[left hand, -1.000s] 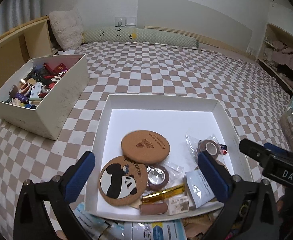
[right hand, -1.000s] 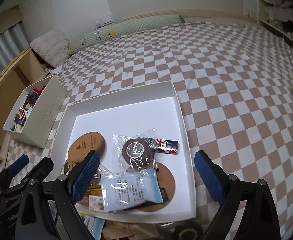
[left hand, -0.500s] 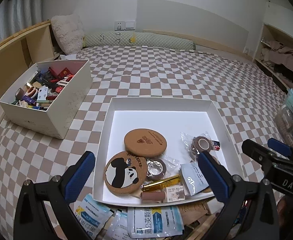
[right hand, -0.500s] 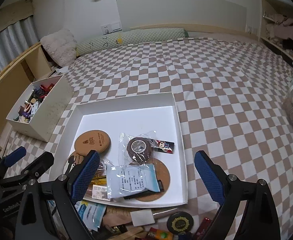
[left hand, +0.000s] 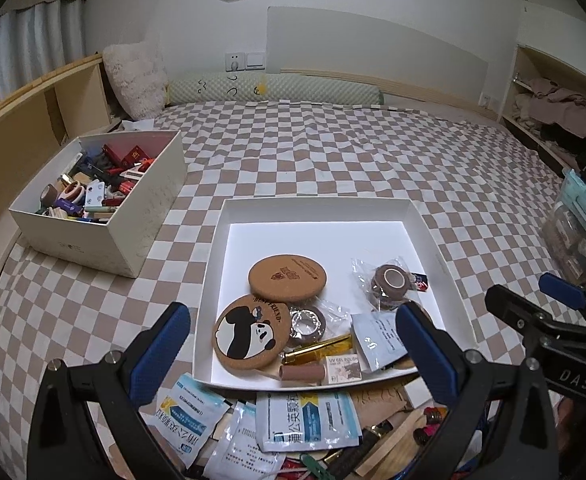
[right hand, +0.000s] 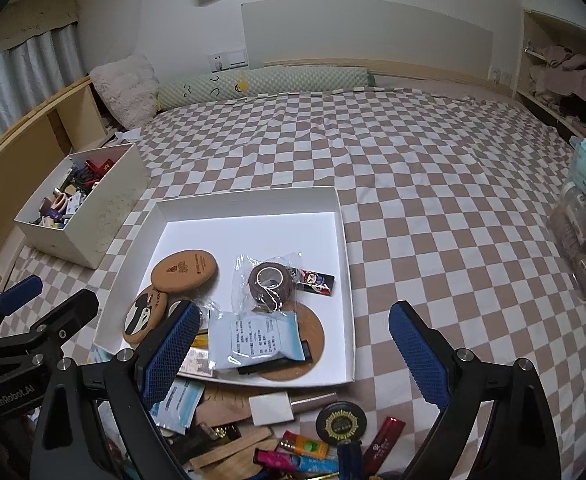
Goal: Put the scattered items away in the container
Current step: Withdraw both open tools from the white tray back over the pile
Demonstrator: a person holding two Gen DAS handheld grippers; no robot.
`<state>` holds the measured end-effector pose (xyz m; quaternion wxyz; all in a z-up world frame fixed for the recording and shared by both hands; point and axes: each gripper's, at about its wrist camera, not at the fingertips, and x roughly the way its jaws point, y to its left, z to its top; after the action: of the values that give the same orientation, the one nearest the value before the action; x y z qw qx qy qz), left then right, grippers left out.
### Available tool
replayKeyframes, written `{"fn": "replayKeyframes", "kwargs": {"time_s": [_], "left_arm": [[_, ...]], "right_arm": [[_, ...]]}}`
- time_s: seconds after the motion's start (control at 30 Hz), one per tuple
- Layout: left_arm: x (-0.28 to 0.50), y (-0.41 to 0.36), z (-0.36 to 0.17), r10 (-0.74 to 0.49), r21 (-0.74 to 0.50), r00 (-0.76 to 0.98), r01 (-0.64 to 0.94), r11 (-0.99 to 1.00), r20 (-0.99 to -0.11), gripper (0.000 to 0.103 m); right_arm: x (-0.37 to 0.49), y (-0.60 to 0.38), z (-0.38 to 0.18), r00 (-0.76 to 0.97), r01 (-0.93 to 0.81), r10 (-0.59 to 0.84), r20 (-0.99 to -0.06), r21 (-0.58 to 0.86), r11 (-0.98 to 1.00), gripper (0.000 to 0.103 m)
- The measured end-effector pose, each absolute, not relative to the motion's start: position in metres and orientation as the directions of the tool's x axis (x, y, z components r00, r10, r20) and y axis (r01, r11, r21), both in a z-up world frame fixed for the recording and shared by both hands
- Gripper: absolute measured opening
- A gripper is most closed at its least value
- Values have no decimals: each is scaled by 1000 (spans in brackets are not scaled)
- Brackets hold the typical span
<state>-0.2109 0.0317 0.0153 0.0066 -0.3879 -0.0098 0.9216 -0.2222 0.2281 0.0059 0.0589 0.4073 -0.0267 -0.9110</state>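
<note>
A shallow white tray (left hand: 317,210) (right hand: 345,240) lies on the checkered bed. It holds two cork coasters, one with a panda (left hand: 251,336), a bagged brown tape roll (left hand: 389,282) (right hand: 271,282), a gold tube and a white sachet (right hand: 253,340). Scattered sachets (left hand: 307,420), sticks, a black round tin (right hand: 341,420) and small packets lie on the bed in front of the tray. My left gripper (left hand: 293,356) is open and empty above the tray's near edge. My right gripper (right hand: 293,356) is open and empty over the tray's near right corner.
A deep white box (left hand: 141,216) (right hand: 105,216) full of small items stands to the left. A clear plastic bin (right hand: 585,232) stands at the right edge. Pillows (left hand: 135,76) and a headboard lie at the back.
Both grippers have pulled back and risen from the tray. The loose items in front of the tray have come into view. Both stay open and empty.
</note>
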Motion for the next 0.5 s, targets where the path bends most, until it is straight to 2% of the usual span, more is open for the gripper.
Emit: {"fn": "replayKeyframes", "kwargs": {"time_s": [0.13,0.5], "left_arm": [[-199,33,21,5,-9,-708,2,-1000,-706,103],[-154,26,35,48,-62,-724,-8,-998,-688,103]], "right_arm": [[-211,231,12,-669,92,-134,-731,98,-991,96],[-170,243,30,-688,104,-146,-711,103,-989,96]]}}
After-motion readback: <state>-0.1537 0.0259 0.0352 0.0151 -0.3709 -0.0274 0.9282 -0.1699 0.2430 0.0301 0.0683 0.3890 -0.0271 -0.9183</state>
